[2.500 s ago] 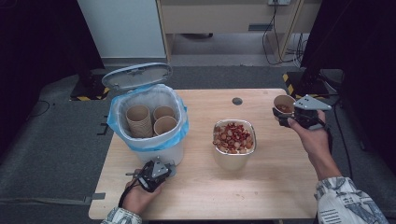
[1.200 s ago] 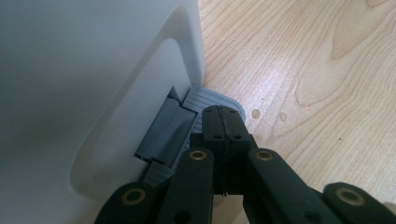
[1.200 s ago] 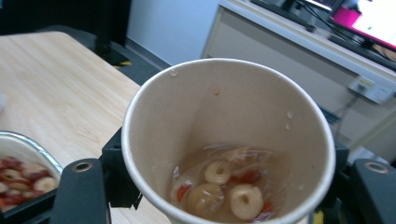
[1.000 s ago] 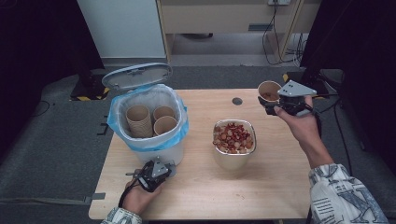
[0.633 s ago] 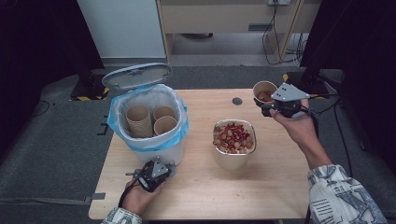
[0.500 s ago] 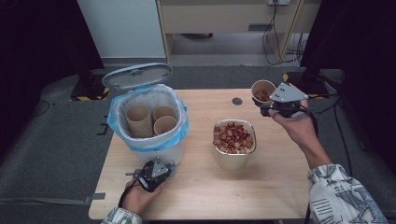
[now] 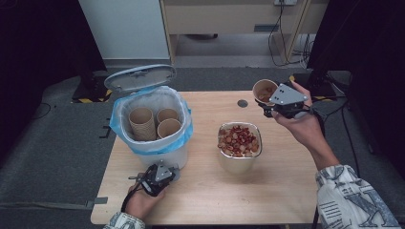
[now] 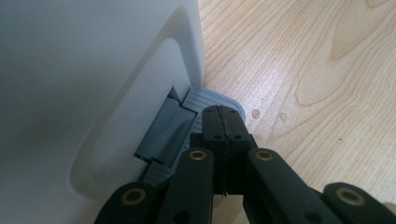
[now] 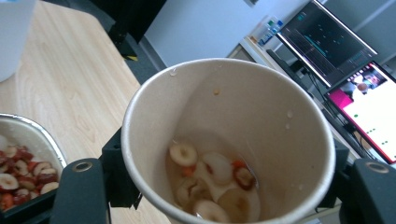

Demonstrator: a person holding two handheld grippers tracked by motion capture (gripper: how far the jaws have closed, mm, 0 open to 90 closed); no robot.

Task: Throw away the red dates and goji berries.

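Observation:
My right gripper [image 7: 268,106] is shut on a brown paper cup [image 7: 264,90], held up over the table's far right part, beyond the metal bowl [image 7: 239,161] of red dried-fruit slices [image 7: 238,139]. In the right gripper view the cup [image 9: 261,107] sits between the jaws of my right gripper [image 9: 226,168], nearly upright, with a little liquid and a few fruit slices [image 9: 210,177] at its bottom. My left gripper [image 7: 168,173] rests low at the foot of the white bin [image 7: 168,155]. Its jaws are shut, and my left gripper [image 8: 223,117] lies on the bin's grey pedal [image 8: 205,97].
The bin's lid [image 7: 140,78] stands raised. A blue bag lines the bin, and three paper cups [image 7: 142,123] stand inside. A small dark disc [image 7: 242,103] lies on the table near the far edge. The bowl's rim [image 9: 32,128] is at lower left in the right gripper view.
My right hand has carried the cup to the left and a little up, from near the table's right edge to beyond the bowl. The left hand has kept still.

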